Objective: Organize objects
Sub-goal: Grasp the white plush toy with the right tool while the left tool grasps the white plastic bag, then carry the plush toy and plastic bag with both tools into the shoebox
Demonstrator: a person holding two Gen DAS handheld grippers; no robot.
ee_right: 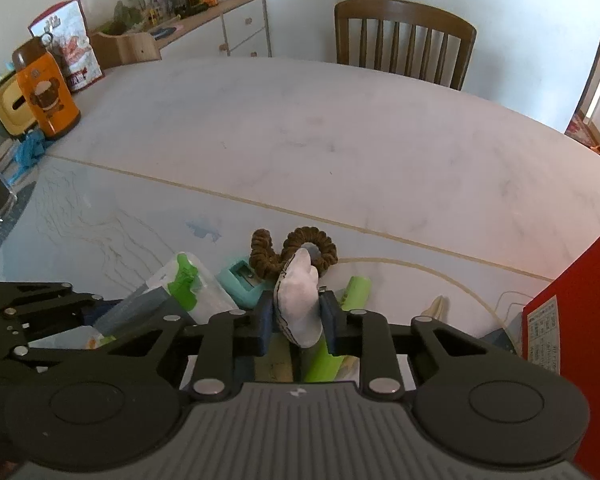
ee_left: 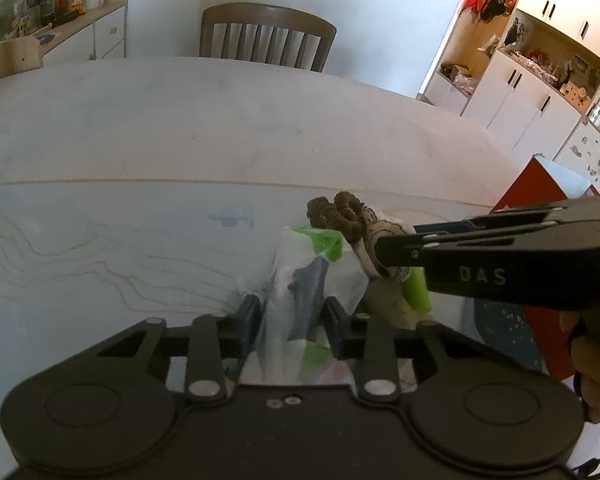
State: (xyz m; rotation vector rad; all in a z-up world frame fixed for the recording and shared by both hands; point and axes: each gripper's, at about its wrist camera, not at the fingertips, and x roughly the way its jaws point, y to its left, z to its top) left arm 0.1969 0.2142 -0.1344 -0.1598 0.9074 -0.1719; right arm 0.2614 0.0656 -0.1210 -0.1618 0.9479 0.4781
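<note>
My left gripper is shut on a crinkled white plastic bag with green and dark print. The same bag lies at lower left in the right wrist view, where the left gripper reaches in from the left. My right gripper is shut on a small white fabric pouch with a stitched edge. A brown scrunchie sits just beyond the pouch's tip; whether it is attached I cannot tell. In the left wrist view the right gripper comes in from the right, with pouch and scrunchie at its tip.
A teal pencil sharpener and a green tube lie under the grippers on the pale table. A red box stands at the right edge. An orange bottle, a tissue box and a snack bag stand far left. A wooden chair is behind.
</note>
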